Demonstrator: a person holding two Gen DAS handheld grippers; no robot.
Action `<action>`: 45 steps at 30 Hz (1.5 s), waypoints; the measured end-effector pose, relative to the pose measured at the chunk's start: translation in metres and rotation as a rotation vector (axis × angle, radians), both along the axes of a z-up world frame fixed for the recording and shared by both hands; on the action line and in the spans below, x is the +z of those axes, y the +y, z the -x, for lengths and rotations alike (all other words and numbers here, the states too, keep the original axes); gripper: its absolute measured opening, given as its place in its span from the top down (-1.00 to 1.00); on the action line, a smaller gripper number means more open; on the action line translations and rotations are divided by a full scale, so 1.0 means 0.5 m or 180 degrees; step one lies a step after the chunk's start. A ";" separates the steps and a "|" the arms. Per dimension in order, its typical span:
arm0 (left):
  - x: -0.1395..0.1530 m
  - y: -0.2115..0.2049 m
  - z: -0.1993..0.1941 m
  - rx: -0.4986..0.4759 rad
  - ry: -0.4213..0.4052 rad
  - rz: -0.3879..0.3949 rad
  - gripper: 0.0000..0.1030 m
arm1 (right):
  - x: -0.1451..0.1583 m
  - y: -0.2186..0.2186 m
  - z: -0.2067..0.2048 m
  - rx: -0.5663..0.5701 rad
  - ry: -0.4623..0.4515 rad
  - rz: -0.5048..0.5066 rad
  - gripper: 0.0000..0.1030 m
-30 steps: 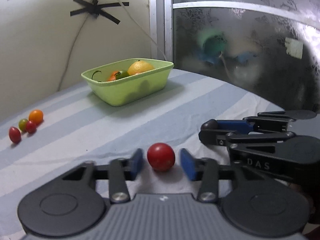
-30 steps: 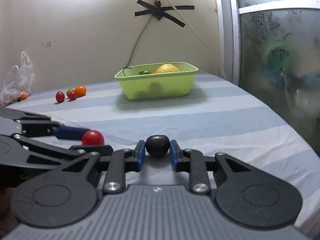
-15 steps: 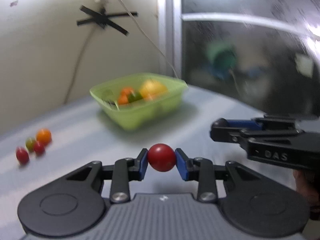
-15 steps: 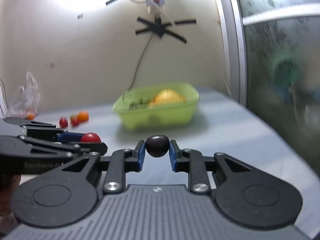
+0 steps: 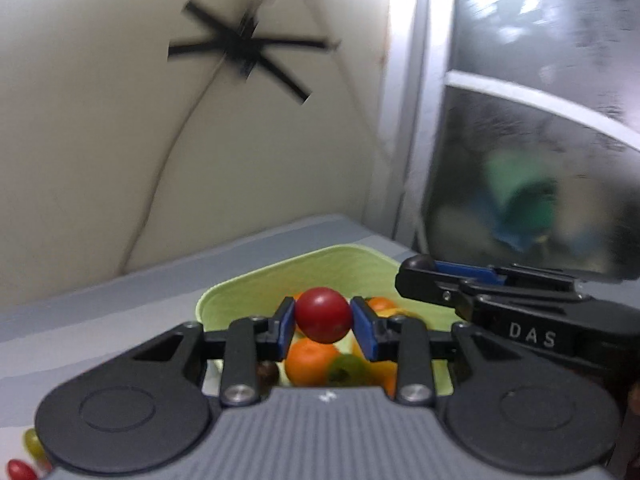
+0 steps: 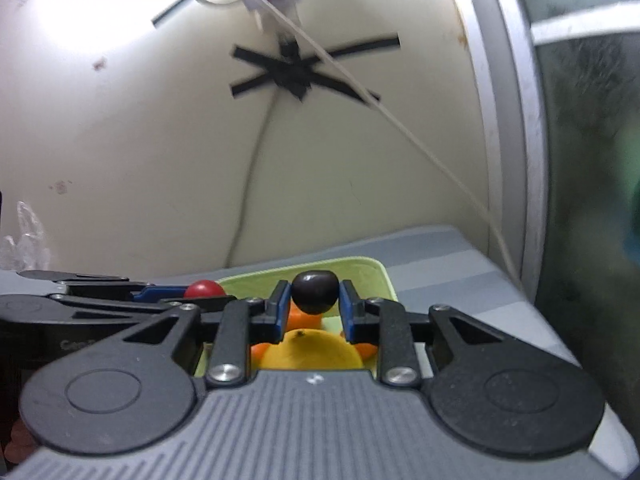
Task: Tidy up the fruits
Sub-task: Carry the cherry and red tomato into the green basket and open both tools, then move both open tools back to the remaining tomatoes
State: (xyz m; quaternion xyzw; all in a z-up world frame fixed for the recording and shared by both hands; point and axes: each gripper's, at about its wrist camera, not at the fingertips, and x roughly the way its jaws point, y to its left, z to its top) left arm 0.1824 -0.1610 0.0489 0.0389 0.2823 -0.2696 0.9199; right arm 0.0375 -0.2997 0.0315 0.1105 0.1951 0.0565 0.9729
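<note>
My left gripper is shut on a round red tomato and hangs over the light green basket. Below it in the basket lie an orange, a green fruit and other orange and yellow pieces. My right gripper is shut on a dark, almost black fruit, also above the green basket. Under it sit a large yellow fruit and small oranges. The left gripper with its red tomato shows at the left of the right wrist view.
The basket stands on a blue-and-white striped cloth near a cream wall with black tape and a cable. A frosted glass door is at the right. Small tomatoes lie on the cloth at the lower left. A clear plastic bag sits far left.
Both grippers have lifted their fruits off the cloth and carried them forward to above the basket. The left gripper closed on the red tomato a second ago.
</note>
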 end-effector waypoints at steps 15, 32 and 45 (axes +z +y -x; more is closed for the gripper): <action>0.027 0.061 -0.010 0.0244 -0.0131 0.0408 -0.02 | -0.016 -0.096 0.013 -0.0295 -0.0146 -0.0704 0.07; -0.043 0.425 0.261 0.1632 -0.0213 0.0002 -0.11 | -0.002 0.020 0.109 -0.0059 -0.0183 -0.0610 0.07; -0.068 0.394 0.157 0.1305 -0.0163 -0.0024 -0.11 | -0.030 0.337 0.038 0.0933 0.0212 0.0337 0.24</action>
